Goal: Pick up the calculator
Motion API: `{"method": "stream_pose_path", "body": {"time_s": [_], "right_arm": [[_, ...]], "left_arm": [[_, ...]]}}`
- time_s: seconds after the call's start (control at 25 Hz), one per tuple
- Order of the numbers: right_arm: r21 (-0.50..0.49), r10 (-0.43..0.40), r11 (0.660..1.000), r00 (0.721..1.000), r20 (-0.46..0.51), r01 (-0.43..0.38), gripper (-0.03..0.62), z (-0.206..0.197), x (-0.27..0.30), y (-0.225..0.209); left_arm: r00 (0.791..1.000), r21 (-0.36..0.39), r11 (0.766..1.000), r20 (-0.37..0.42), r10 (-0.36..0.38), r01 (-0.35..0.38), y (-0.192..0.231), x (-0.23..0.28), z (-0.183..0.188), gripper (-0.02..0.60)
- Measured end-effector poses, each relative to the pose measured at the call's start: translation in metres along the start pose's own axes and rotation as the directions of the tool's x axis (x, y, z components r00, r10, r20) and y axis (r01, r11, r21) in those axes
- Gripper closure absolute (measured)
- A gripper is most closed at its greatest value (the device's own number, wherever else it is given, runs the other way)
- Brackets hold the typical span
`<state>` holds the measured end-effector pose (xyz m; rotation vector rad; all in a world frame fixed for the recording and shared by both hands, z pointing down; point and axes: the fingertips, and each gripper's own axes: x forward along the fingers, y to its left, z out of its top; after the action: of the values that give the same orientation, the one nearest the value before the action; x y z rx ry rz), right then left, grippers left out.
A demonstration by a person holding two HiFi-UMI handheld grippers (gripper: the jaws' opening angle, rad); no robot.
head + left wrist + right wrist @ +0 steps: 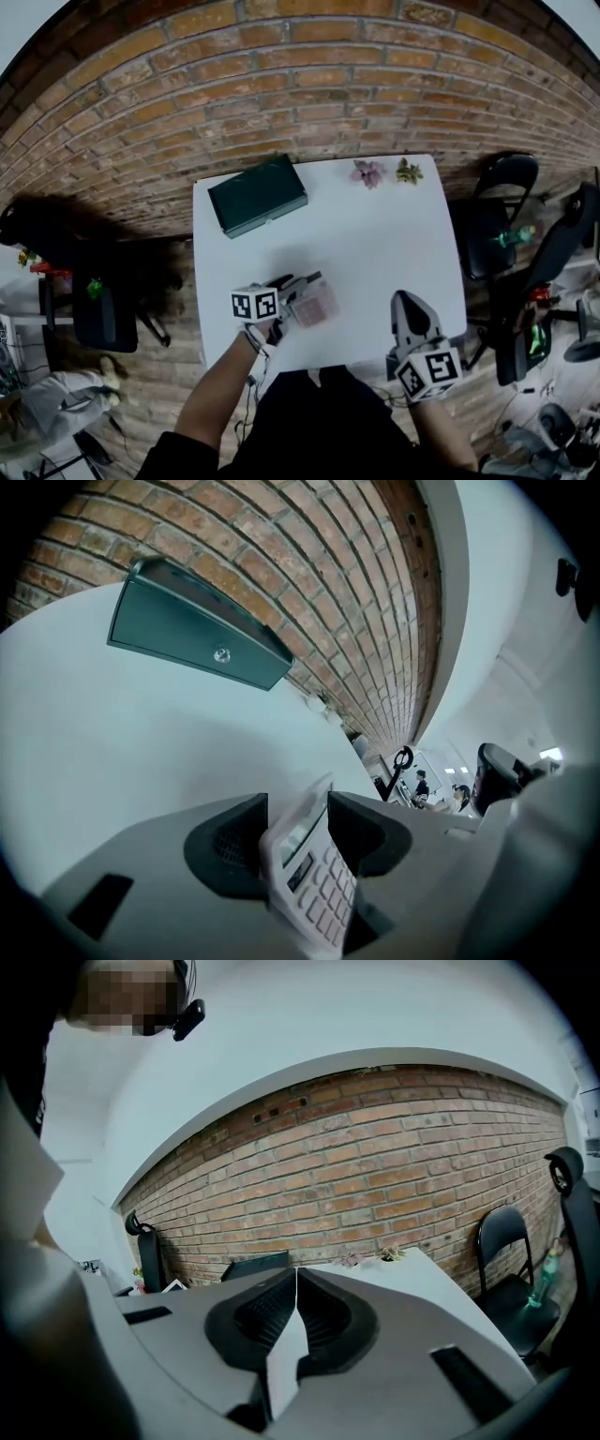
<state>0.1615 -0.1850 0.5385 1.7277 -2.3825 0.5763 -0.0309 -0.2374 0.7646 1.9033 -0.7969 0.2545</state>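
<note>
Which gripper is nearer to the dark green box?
Left. The left gripper, holding the calculator, is in front of the box; the right gripper is farther off right.

The surface (pixel 375 244) is white and square. A dark green box (pixel 257 194) lies flat at its far left corner, set at a slight angle to the edges. A small pink flower (pixel 368 172) and a small green sprig (pixel 408 172) lie just beside each other at the far edge, toward the right corner.

table (pixel 412 234): white | green case (pixel 257 194): far-left corner | pink flower (pixel 368 172): far edge | black chair (pixel 480 234): right
</note>
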Motion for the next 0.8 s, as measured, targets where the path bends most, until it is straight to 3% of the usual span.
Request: {"method": "stream_pose_path", "body": {"time_s": [0.36,0.56,0.8], "right_arm": [[0.006,-0.014,1.000,1.000,0.023,0.014,0.588,0.003,-0.016,-0.005],[0.008,-0.004,1.000,1.000,0.021,0.003,0.588,0.001,-0.019,0.002],[0.000,0.016,1.000,0.999,0.030,-0.016,0.588,0.003,-0.022,0.013]], "left_arm": [[0.999,0.100,0.995,-0.024,0.023,-0.021,-0.017,-0.002,-0.003,0.478],[1.000,0.090,0.996,-0.005,-0.017,0.017,-0.035,-0.012,-0.001,0.528],[0.998,0.080,0.995,0.026,-0.054,0.052,-0.051,-0.024,0.000,0.534]]}}
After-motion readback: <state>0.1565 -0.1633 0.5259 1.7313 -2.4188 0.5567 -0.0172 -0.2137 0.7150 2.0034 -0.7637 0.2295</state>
